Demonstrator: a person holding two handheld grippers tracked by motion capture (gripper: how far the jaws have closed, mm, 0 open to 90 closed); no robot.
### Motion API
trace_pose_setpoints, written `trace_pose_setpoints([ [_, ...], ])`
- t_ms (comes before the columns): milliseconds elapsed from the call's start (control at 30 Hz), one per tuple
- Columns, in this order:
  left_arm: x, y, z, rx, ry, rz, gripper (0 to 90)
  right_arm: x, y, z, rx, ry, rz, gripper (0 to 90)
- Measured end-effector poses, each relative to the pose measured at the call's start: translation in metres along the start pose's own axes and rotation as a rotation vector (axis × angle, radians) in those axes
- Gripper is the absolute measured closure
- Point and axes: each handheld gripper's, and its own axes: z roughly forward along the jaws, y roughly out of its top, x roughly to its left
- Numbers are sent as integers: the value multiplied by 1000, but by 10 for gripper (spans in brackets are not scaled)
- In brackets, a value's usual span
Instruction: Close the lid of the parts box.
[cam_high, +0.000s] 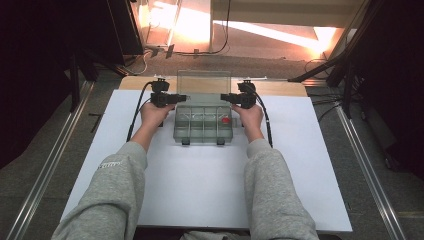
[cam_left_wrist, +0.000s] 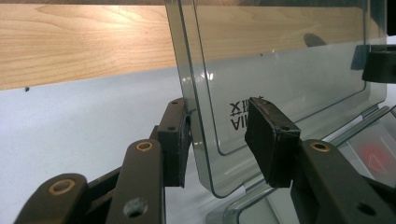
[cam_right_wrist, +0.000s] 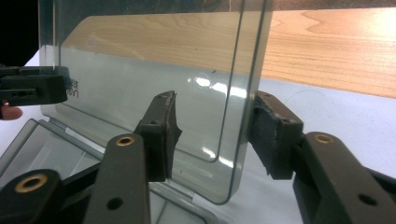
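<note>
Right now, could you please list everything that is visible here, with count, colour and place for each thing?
organizer box: one, clear grey plastic with compartments, centre of the white table top, far half.
lid: one, clear grey, standing open and upright at the box's far edge.
red piece: one, red, in a compartment at the box's right side.
white table top: one, white, under the box.
wooden strip: one, light wood, along the table's far edge.
left gripper: one, black, jaws either side of the lid's left edge, one pad touching, the other apart.
right gripper: one, black, jaws astride the lid's right edge, not pressing.
sleeves: two, grey, bottom of the high view.
</note>
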Motion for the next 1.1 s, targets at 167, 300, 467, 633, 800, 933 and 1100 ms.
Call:
trace_pose_setpoints([
  [167, 1, 3, -2, -16, -15, -36, 586, 1, 0, -4, 5, -1, -11, 552],
  [300, 2, 6, -5, -55, -21, -47, 586, 3, 2, -8, -6, 7, -24, 565],
  [467, 0, 9, -4, -46, -18, -34, 587, 3, 3, -9, -3, 5, -36, 559],
  [633, -2, 8, -5, -61, -33, -12, 590, 2, 5, -11, -45, 16, -35, 530],
  [800, -2, 8, -5, -61, -32, -6, 589, 3, 8, -10, -53, 12, -33, 504],
  [933, -2, 9, -9, -58, -49, 0, 588, 4, 10, -14, -58, 26, -43, 505],
  [1100, -3, 9, -12, -56, -51, 30, 588, 3, 11, -19, -50, 46, -65, 518],
])
